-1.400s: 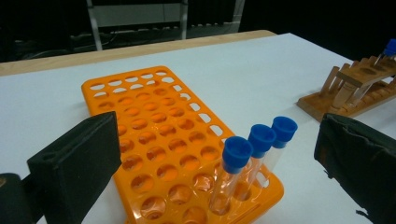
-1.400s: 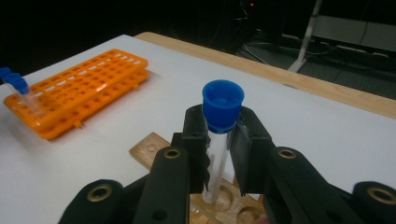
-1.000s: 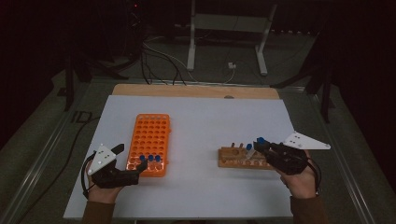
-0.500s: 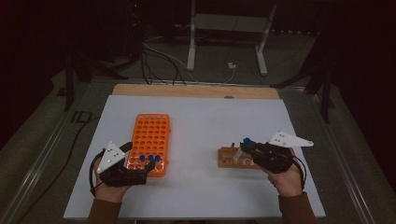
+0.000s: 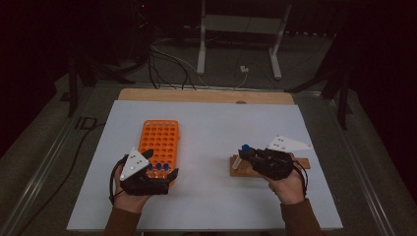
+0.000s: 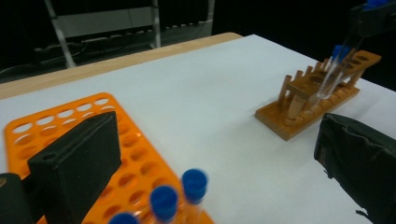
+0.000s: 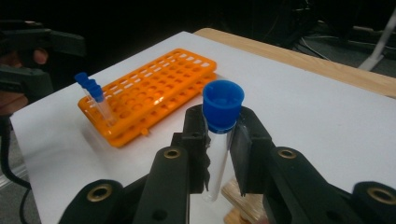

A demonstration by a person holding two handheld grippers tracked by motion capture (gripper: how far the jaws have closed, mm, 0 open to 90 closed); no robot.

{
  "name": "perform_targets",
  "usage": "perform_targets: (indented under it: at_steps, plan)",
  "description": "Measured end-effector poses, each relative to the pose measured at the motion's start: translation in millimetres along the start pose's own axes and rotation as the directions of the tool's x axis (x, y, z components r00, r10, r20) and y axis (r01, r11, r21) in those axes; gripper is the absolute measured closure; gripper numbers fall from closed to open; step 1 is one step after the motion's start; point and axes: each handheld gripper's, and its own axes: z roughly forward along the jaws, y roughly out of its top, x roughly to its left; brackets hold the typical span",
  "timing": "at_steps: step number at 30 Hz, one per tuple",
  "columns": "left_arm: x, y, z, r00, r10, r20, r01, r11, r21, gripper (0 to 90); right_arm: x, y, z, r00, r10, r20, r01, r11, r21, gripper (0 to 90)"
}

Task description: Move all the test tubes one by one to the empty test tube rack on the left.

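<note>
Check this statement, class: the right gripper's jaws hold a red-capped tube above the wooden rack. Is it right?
Wrong in one respect: the cap is blue, not red. The right gripper view shows the right gripper clamping the tube with its blue cap, above the wooden rack.

Dim room, dark all around the white table with its wooden far edge. Behind it, cables sprawl across the grey floor beside a metal stand.

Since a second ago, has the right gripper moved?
Yes. The right gripper, holding a blue-capped tube, has shifted left along the wooden rack, toward its left end.
</note>
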Motion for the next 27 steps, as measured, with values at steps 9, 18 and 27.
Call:
perform_targets:
  at_steps: [9, 18, 27]
  plan:
    - [-22.9, 7.3, 19.1, 0.9974, 0.031, 0.065, -0.032, 0.9994, 0.015, 2.7, 14.3, 6.2, 14.6, 0.999, -0.02, -0.04, 0.02, 1.0, 0.006, 76.8]
    - [-38.4, 11.9, 34.0, 0.9927, 0.044, 0.112, -0.047, 0.9987, 0.02, 6.3, 27.3, 8.6, 29.9, 0.9967, -0.027, -0.076, 0.029, 0.999, 0.021, 76.8]
    - [-56.9, 17.4, 49.2, 0.9875, 0.071, 0.141, -0.074, 0.997, 0.019, 19.7, 45.8, 14.2, 44.2, 0.9902, -0.048, -0.131, 0.052, 0.998, 0.023, 76.8]
